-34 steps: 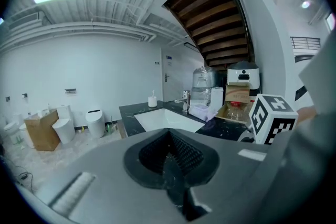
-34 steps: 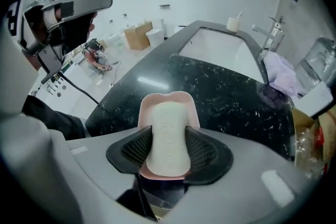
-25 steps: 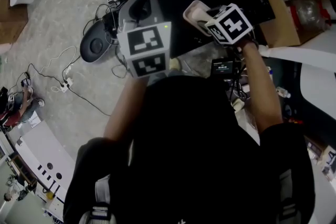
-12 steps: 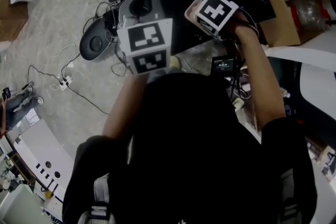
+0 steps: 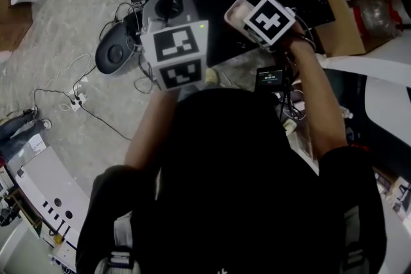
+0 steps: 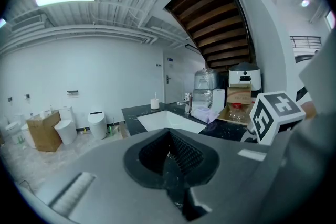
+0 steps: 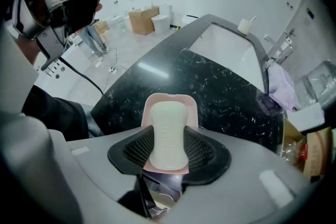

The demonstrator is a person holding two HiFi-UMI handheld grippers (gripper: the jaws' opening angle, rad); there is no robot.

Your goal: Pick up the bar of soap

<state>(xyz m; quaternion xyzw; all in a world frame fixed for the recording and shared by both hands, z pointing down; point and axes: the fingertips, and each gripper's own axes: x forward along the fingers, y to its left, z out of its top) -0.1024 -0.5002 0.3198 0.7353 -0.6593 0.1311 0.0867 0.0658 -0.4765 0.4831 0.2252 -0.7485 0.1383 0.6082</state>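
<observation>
the bar of soap (image 7: pixel 168 134) lies in a pink dish (image 7: pixel 169 98) on the black desk (image 7: pixel 220 92), its long axis running 12 to 6 in the right gripper view. the right gripper (image 7: pixel 169 152) points down over it, still spread. its jaws have just been closing, one at the soap's 3 o'clock, one at its 9; i cannot tell if they touch. the left gripper (image 6: pixel 170 157), at 10 o'clock, is pressed together and empty.
</observation>
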